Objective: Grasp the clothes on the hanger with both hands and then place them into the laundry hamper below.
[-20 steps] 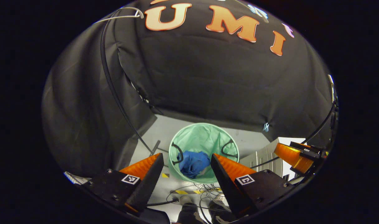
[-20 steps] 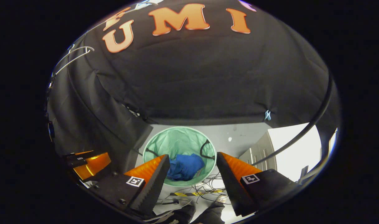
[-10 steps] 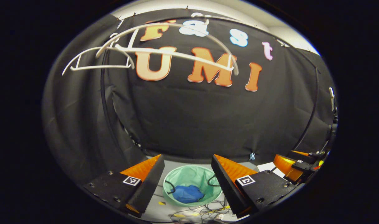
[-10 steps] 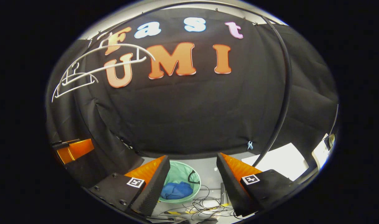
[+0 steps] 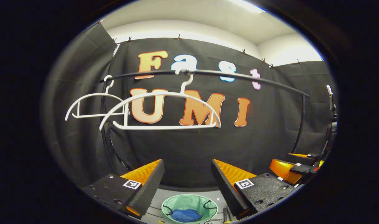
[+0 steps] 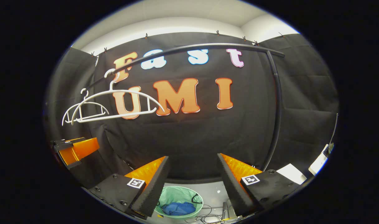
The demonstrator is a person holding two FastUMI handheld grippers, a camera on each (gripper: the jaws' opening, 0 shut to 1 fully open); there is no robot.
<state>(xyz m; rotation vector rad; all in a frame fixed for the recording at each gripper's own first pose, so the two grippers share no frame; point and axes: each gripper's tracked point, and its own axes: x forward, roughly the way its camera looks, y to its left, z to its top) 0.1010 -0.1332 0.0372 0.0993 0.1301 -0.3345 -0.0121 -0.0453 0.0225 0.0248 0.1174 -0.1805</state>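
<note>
A blue garment [image 5: 185, 215] lies crumpled inside the green laundry hamper [image 5: 189, 202] on the floor, low in the left gripper view; in the right gripper view the garment [image 6: 177, 208] lies in the hamper [image 6: 178, 194] too. Two bare white hangers [image 5: 159, 110] [image 5: 94, 107] hang on the black rail [image 5: 208, 73]. My left gripper [image 5: 187, 175] is open, high above the hamper, with nothing between its fingers. My right gripper [image 6: 191, 172] is open and holds nothing as well. The right gripper [image 5: 290, 169] shows at the right edge of the left gripper view, and the left gripper [image 6: 76, 149] at the left of the right gripper view.
The black rail [image 6: 208, 48] curves down as a post [image 6: 275, 118] on the right. Cables [image 6: 208, 216] lie on the grey floor beside the hamper. A white panel [image 6: 290, 172] sits low at the right.
Both grippers have risen and tilted upward from over the hamper. The hamper has shrunk toward the bottom of each view, and the rail and bare hangers have come into sight.
</note>
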